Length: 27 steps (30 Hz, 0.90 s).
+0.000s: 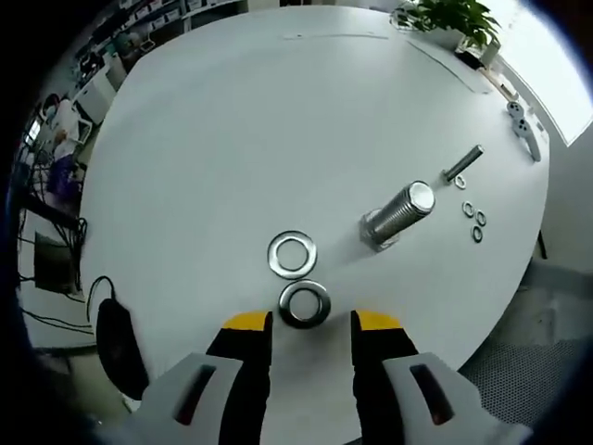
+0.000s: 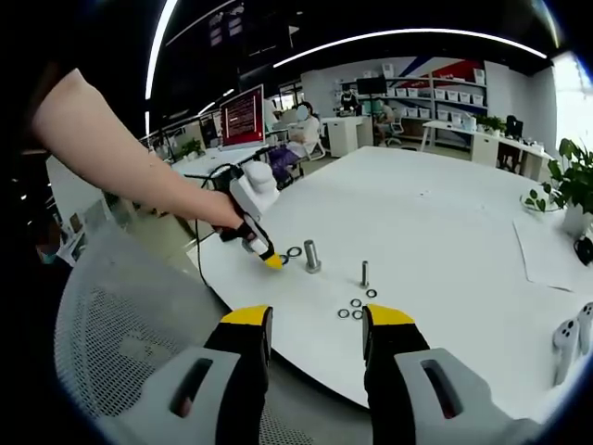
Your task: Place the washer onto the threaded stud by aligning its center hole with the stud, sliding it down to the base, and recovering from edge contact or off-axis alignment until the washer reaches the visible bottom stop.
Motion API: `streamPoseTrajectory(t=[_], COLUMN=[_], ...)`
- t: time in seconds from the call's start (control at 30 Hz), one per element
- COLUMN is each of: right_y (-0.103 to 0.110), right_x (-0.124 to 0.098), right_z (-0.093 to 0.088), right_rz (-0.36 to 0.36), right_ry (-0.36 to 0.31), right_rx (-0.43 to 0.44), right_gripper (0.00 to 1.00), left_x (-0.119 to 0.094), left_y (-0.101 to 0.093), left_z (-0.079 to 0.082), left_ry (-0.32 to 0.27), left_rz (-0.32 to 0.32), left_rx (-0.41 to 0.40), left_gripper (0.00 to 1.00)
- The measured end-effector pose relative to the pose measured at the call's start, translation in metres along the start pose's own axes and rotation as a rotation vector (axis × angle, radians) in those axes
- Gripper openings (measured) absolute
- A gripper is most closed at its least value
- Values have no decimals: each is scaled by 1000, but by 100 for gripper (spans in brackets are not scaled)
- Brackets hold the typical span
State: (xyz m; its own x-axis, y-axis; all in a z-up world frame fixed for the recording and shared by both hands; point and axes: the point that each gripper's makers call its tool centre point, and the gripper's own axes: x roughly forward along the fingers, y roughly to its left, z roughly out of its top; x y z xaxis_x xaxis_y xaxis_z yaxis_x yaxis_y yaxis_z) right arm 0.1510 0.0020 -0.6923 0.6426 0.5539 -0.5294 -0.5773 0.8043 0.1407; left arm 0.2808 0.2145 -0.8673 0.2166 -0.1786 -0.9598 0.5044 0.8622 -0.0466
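Silver washer, silver threaded stud, white table.

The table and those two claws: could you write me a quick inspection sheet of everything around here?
Surface: white round table, mostly bare.
Job's things: upright threaded stud with nothing on it; two large washers, the near washer just ahead of the left claw, the far washer beyond it.
Clutter: thin bolt lying flat, three small rings beside it, a white controller at the table edge.
Grippers: left claw open, low over the table; right claw open, held off the table's edge.
Cables: black cable hanging off the table edge.
Surroundings: potted plant, mesh chair, office desks and shelves.
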Motion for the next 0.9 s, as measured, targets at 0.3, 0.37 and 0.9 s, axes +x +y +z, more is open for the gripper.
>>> streamPoseTrajectory(t=[0.3,0.37,0.9], right_y=[-3,-4,-5], right_x=[-1,-2,-2], right_z=[3,3,3], right_rz=[-15,-18,-20], right_ry=[-15,-17,-14], right_rx=[2,6,0], right_gripper=[41,41,40], left_x=[3,2,2], left_y=[-7,-8,-3], left_z=[7,6,2], left_ry=[1,9,88], left_rz=[30,24,17], left_rx=[135,77,89], left_gripper=[35,34,21])
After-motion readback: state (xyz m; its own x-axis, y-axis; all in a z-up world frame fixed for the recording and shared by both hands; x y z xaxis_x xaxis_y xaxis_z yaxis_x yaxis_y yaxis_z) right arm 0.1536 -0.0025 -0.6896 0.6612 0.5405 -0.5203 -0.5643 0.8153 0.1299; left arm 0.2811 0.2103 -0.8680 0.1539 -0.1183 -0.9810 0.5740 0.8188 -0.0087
